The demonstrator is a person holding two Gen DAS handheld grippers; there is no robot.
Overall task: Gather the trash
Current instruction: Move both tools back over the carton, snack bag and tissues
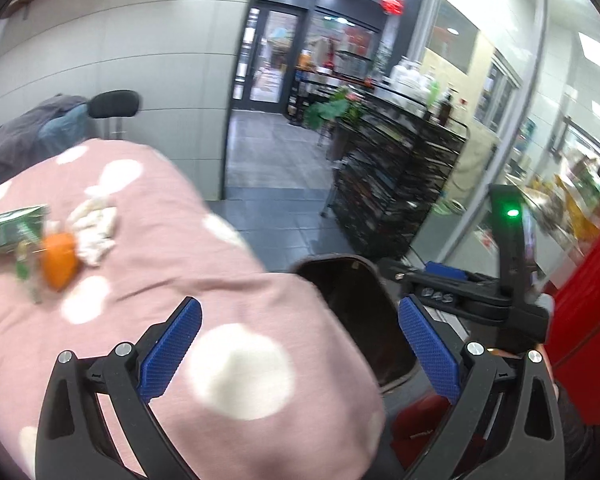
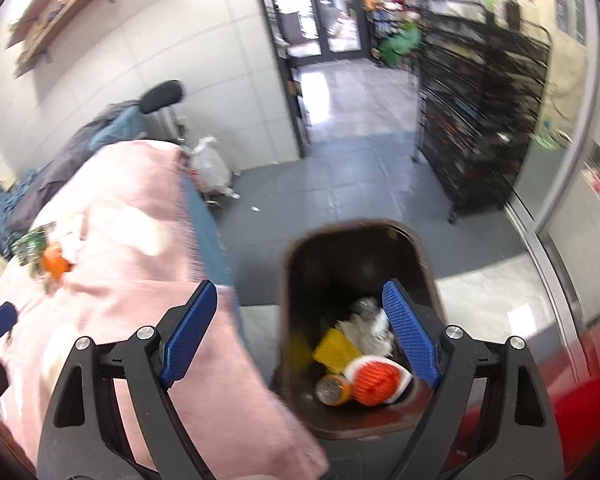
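**Both claws open and empty; trash split between bin and table**

Left gripper [image 1: 300, 344]: jaws spread wide, nothing between the blue pads [image 1: 172, 354]. Poised over the edge of the pink spotted cloth [image 1: 172, 280], with the bin [image 1: 352, 300] just beyond.

Right gripper [image 2: 300, 336]: jaws likewise well apart, nothing held. Left finger over the cloth [image 2: 140, 240], right finger over the bin [image 2: 296, 280] mouth. Also seen in the left view, off to the right [image 1: 452, 292], green light showing on its body.

Bin: dark, open-topped, standing on the floor hard against the table edge. Inside, visible from the right view: an orange ribbed ball [image 2: 376, 384], a can [image 2: 332, 390], a yellow piece [image 2: 334, 350] and crumpled pale wrapping [image 2: 370, 326].

Still on the cloth, well away from the bin, grouped close together: a green carton [image 1: 12, 232], an orange item [image 1: 60, 264] and a crumpled white tissue [image 1: 94, 230]. Same cluster seen blurred at the left of the right view.

Both views smeared by motion; fine detail of the table items not readable.
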